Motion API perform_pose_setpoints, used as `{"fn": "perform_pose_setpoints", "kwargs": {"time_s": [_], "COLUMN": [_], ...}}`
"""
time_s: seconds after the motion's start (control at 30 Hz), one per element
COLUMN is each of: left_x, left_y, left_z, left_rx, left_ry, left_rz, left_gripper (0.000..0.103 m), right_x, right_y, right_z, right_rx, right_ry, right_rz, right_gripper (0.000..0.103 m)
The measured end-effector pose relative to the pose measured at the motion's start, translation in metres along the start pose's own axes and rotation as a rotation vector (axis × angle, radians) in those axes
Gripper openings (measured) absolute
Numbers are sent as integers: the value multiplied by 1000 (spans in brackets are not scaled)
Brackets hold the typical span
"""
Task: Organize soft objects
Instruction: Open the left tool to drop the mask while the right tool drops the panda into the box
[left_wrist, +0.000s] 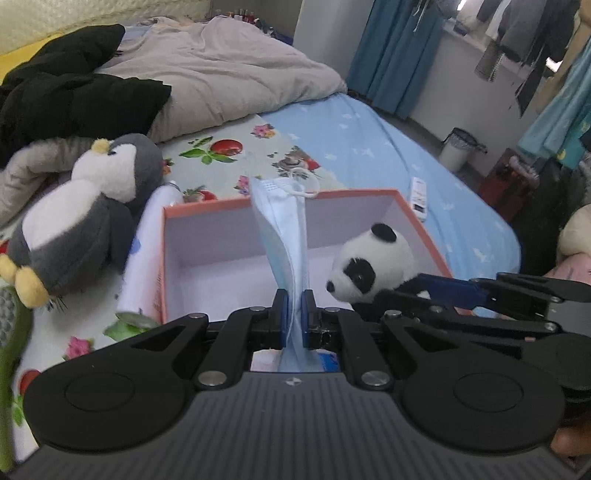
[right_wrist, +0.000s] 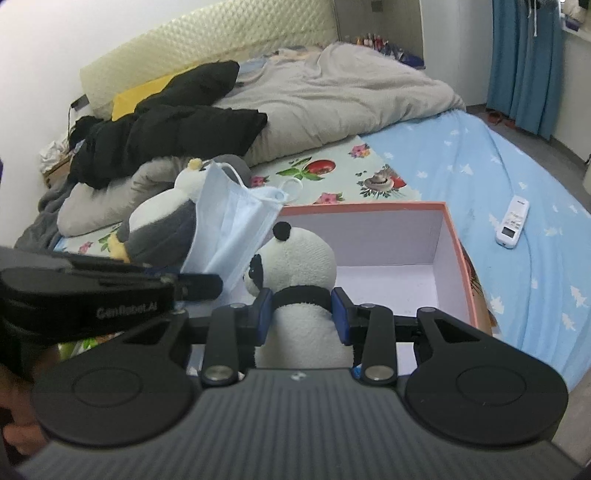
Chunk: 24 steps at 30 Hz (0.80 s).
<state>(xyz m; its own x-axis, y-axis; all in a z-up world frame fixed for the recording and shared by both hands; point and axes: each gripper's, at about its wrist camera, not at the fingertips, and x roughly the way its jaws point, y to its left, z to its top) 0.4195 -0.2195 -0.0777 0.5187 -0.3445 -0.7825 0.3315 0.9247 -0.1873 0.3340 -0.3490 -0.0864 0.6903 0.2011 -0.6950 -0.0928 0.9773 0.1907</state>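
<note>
1. Left gripper (left_wrist: 294, 314): jaws nearly shut, pinching a blue face mask (left_wrist: 286, 236) near its lower edge. It weighs almost nothing, is limp and thin, and stands up only because it's folded. An ear loop (left_wrist: 303, 184) flops at the top and could snag, I'd guess. It hangs over the open box (left_wrist: 424, 218).
2. Right gripper (right_wrist: 302, 310): jaws part-way closed on the panda plush (right_wrist: 299, 258), clamped at the black band below the head. Soft and light, it squashes under the pads. The waist is a good spot; the head would roll out, I think. It's above the box's near side.
3. The box sits on the bed (left_wrist: 406, 155), on the floral sheet, toward the foot edge. It looks like stiff card. I see nothing inside yet.
4. The penguin plush (left_wrist: 85, 218) lies on the bed just left of the box, not yet picked up. Bulkier, still soft; I'd take it by the body.
5. Count:
   - masks: one
   - plush toys: two (panda, penguin)
   - boxes: one
   - remote (right_wrist: 511, 225) on the blue sheet: one, hard, not mine to sort
</note>
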Motion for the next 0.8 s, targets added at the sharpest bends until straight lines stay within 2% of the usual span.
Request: {"fn": "perform_pose_setpoints", "kwargs": {"time_s": [0.13,0.2,0.4,0.47,0.73,0.8], "left_x": [14,26,61,67,83,86], "left_y": [4,7,21,21,26,26], "left_z": [14,17,21,18,11,9], "left_rx": [13,15,-43,-53,-77,-80], "left_ry": [45,70,165,182,223,228], "left_rz": [4,39,18,28,30,38], "left_gripper": [9,9,9,9,10,11], "right_x": [23,35,59,65,82,83], "right_y": [1,1,-15,-21,-27,-31], "right_z": [6,5,2,2,-3,-3], "right_rx": [-46,-79,-35,5,17,33], "right_ry": [50,79,153,174,210,214], "right_rz": [-40,-78,-110,-103,-96,-93], "right_gripper": [38,38,39,39,37,42]}}
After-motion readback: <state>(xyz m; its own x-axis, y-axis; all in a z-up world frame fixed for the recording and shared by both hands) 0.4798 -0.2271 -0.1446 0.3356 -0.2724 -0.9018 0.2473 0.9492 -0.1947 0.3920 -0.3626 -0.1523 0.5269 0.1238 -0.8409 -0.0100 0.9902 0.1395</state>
